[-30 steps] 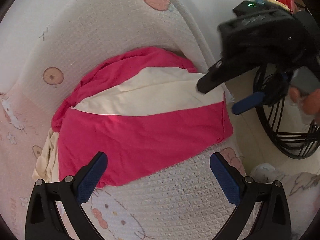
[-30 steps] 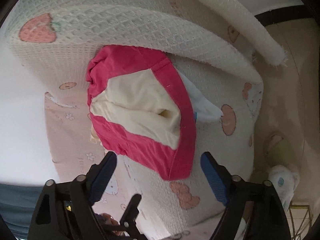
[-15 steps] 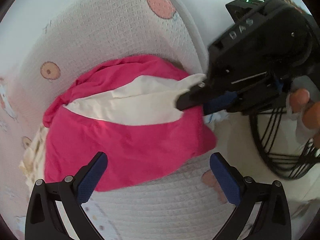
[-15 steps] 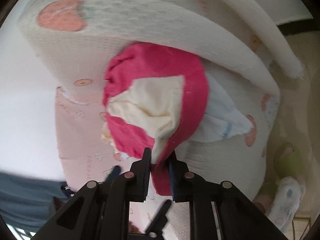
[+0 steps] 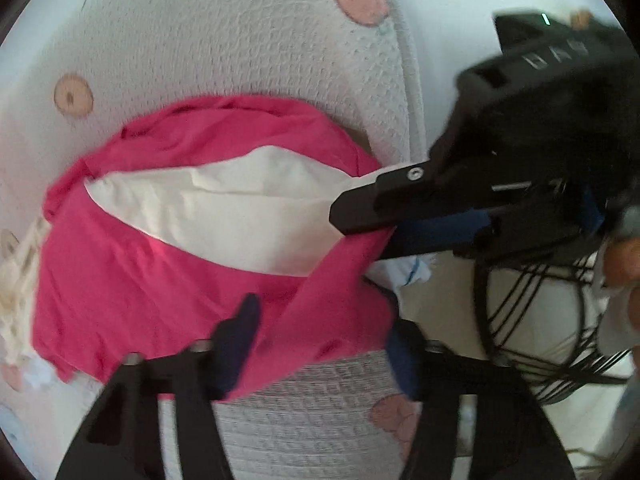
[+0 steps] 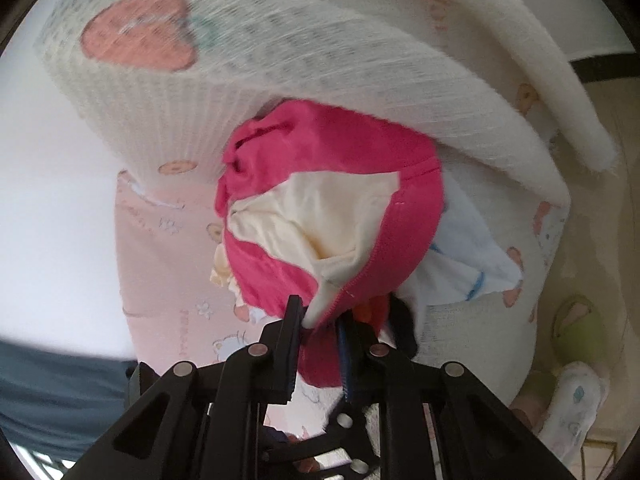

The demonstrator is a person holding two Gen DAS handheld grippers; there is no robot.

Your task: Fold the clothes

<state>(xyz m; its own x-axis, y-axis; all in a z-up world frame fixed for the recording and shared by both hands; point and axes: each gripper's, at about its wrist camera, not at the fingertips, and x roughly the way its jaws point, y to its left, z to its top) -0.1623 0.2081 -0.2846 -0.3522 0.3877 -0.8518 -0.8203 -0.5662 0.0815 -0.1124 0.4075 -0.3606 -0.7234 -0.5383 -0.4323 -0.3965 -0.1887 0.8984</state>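
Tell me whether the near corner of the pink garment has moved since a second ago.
Yes. The pink garment's right corner, flat on the knitted blanket before, is now pinched and lifted by the right hand-held gripper.

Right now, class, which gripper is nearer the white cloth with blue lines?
Right. The right gripper grips the pink garment's corner just beside the white cloth. The left gripper, jaws closing around the garment's near edge, sits farther off.

1. My left gripper [image 5: 320, 344], black with blue pads, points steeply down at the pink-and-cream cotton garment [image 5: 168, 280]; its jaws are closing around the near hem.
2. My right gripper [image 6: 320, 330] pinches that garment's corner, jaws easing apart slightly.
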